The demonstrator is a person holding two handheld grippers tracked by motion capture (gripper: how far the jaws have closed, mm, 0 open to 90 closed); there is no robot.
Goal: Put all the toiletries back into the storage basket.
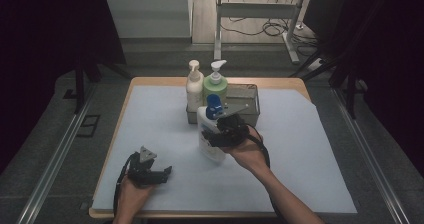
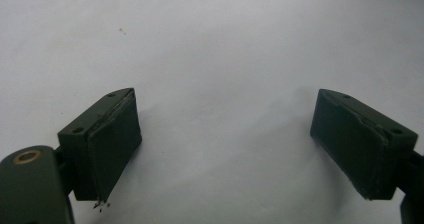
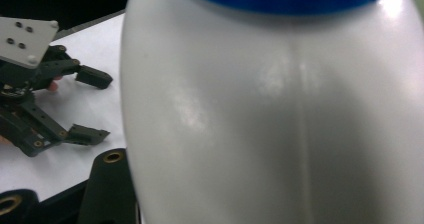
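Now the right gripper (image 1: pixel 220 132) clamps the white bottle (image 1: pixel 209 134); left gripper (image 1: pixel 162 173) gapes empty.

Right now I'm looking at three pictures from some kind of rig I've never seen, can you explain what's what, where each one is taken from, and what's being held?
A person sits at a table covered with a pale sheet and holds a two-jawed tool in each hand. The high view looks down from above. The other two come from small cameras riding on each tool. The left tool rests low near the table's front edge, jaws wide apart with nothing between them. The right tool grips a white bottle with a blue cap, which looms large in the right gripper view. Behind it a metal tray holds a cream pump bottle and a green pump bottle.
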